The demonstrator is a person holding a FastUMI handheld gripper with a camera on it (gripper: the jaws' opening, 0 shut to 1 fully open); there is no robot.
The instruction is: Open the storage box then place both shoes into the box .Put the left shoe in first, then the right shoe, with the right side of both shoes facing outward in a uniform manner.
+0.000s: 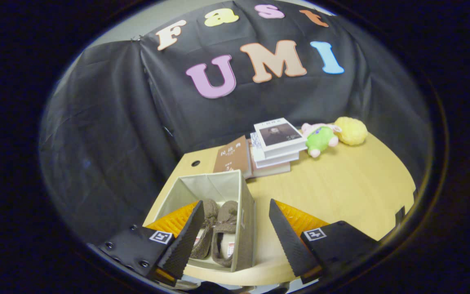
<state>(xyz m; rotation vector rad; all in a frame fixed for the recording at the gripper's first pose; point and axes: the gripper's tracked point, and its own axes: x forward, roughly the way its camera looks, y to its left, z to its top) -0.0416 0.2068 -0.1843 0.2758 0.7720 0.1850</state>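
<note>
Your wooden table (353, 188) carries everything. The open storage box (248, 228) sits on it just ahead of your left finger, and both shoes (215, 228) lie side by side inside it. Beyond the box you have a stack of books (278, 145) with a brown book (233, 157) leaning beside it, then a green plush toy (320, 141) touching a yellow fluffy ball (351, 130). Your gripper (235, 232) is released, fingers (286, 237) spread wide and gripping nothing
</note>
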